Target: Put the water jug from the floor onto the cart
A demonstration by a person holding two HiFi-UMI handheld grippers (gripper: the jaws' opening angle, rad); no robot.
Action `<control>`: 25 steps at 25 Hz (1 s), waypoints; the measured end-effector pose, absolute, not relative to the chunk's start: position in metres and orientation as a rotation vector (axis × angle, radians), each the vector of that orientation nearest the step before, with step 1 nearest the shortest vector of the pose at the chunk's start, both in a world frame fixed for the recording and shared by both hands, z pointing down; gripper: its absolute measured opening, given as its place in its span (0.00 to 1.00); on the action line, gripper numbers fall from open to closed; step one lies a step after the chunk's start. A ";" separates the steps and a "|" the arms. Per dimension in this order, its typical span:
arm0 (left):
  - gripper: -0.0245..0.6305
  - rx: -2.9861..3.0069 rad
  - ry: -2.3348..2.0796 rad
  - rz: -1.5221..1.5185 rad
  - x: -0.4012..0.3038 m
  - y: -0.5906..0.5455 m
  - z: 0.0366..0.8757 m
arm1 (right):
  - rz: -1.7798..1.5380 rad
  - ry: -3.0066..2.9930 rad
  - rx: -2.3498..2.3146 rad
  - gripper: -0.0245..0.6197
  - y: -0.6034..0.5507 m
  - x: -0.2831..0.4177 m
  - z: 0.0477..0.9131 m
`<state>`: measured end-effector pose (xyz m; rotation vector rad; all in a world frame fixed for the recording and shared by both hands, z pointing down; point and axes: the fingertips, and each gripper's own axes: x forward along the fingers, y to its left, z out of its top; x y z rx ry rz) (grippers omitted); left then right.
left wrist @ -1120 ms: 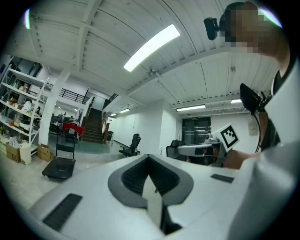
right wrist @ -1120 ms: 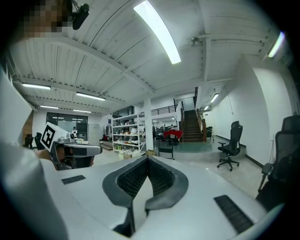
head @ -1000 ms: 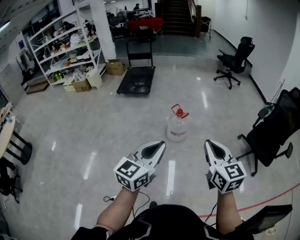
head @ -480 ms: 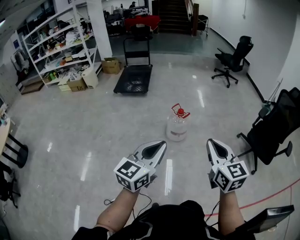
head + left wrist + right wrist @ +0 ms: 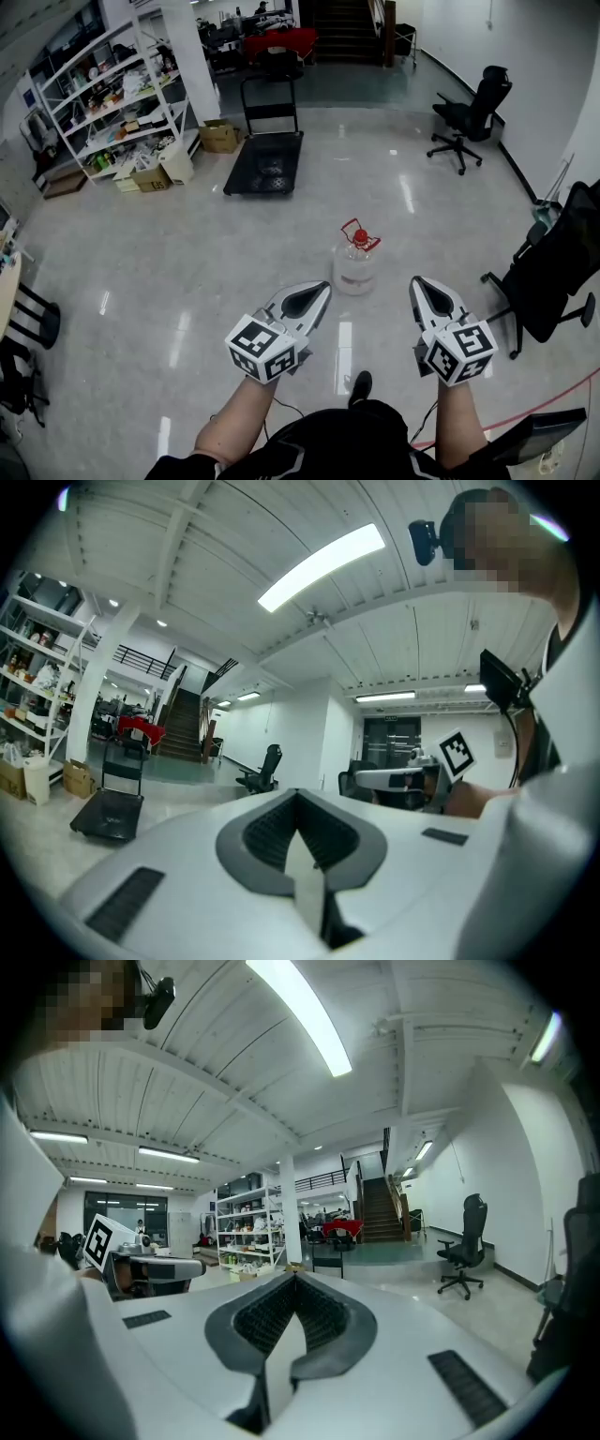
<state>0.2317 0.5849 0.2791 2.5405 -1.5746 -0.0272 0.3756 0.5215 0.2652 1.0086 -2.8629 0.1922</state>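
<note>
Both hands out ahead of me, level, side by side. Left gripper (image 5: 322,285): fingers (image 5: 169,864) clenched tip to tip, nothing between them. Right gripper (image 5: 418,282): fingers (image 5: 403,1335) clenched the same way, also empty.

Water jug (image 5: 354,267) stands upright on the floor (image 5: 141,244) at 12 o'clock, just past the fingertips and apart from both. It sits roughly between the two grippers' lines, a little nearer the left one. Clear body, red cap, red carry handle raised above the cap.

Cart (image 5: 265,161) sits at 11 o'clock, well beyond the jug: a black flat platform with its push handle upright at the far end. Glossy floor with strips of light glare lies between jug and cart.

Around:
- white shelving (image 5: 108,103) loaded with goods at 10 o'clock, cardboard boxes (image 5: 217,137) at its foot near the cart's left side
- white pillar (image 5: 195,56) behind the boxes
- office chair (image 5: 472,114) at 1 o'clock, by the wall
- second black chair (image 5: 551,272) at 3 o'clock, near my right gripper
- stairs (image 5: 342,26) and a red-covered counter (image 5: 279,39) far off at 12 o'clock
- my shoe (image 5: 360,383) on the floor at 6 o'clock
</note>
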 end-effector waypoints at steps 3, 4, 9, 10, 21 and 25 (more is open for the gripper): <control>0.03 2.557 -1.587 -0.014 0.238 0.537 0.272 | 0.189 -2.882 0.984 0.04 0.473 0.377 0.264; 0.03 2.559 -1.588 -0.005 0.240 0.520 0.270 | 0.186 -2.881 0.979 0.04 0.456 0.378 0.264; 0.03 2.560 -1.586 0.022 0.254 0.455 0.265 | 0.121 -2.890 0.919 0.04 0.385 0.380 0.254; 0.03 2.562 -1.587 0.025 0.256 0.443 0.265 | 0.106 -2.886 0.916 0.04 0.371 0.380 0.254; 0.03 2.556 -1.525 0.046 0.218 0.329 0.275 | 0.115 -2.875 0.888 0.04 0.263 0.333 0.267; 0.03 2.587 -1.475 0.012 0.183 0.283 0.271 | 0.043 -2.829 0.922 0.04 0.225 0.297 0.261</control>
